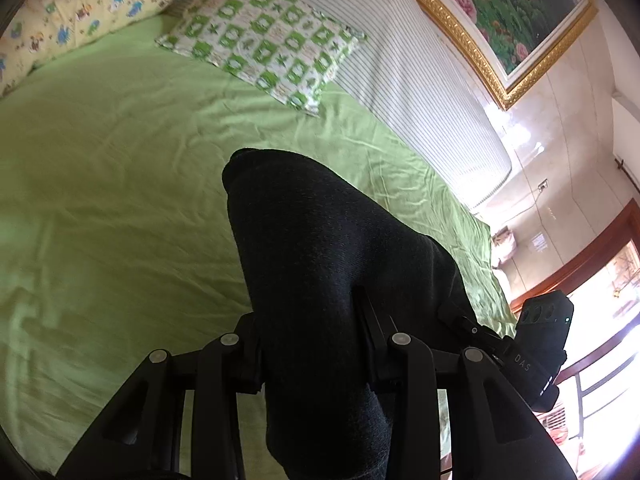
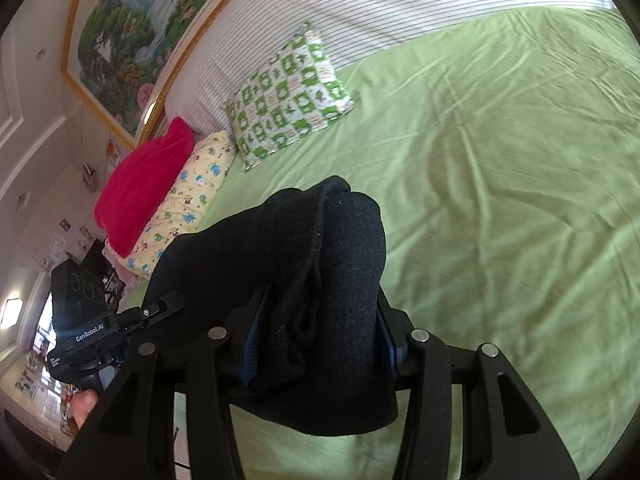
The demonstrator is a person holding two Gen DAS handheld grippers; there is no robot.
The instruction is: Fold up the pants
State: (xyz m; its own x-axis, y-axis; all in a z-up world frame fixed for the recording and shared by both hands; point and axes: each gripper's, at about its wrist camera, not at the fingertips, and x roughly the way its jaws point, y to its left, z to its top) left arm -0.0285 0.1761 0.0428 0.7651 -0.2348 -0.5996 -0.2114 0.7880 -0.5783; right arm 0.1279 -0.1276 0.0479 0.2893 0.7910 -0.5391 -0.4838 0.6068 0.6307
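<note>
The black pants (image 1: 320,248) hang bunched between both grippers, lifted above the green bed sheet (image 1: 120,200). My left gripper (image 1: 310,332) is shut on the pants; the cloth fills the gap between its fingers and hides the tips. My right gripper (image 2: 316,320) is shut on a thick fold of the pants (image 2: 304,256), which drapes over and below its fingers. The other gripper's body shows at the right of the left wrist view (image 1: 540,344) and at the left of the right wrist view (image 2: 84,320).
A green-and-white patterned pillow (image 1: 260,36) (image 2: 288,96) and a yellow cartoon pillow (image 1: 80,20) (image 2: 188,200) lie at the head of the bed. A red cushion (image 2: 140,196) leans beside them. A striped headboard (image 2: 360,12) and a framed painting (image 1: 500,8) stand behind.
</note>
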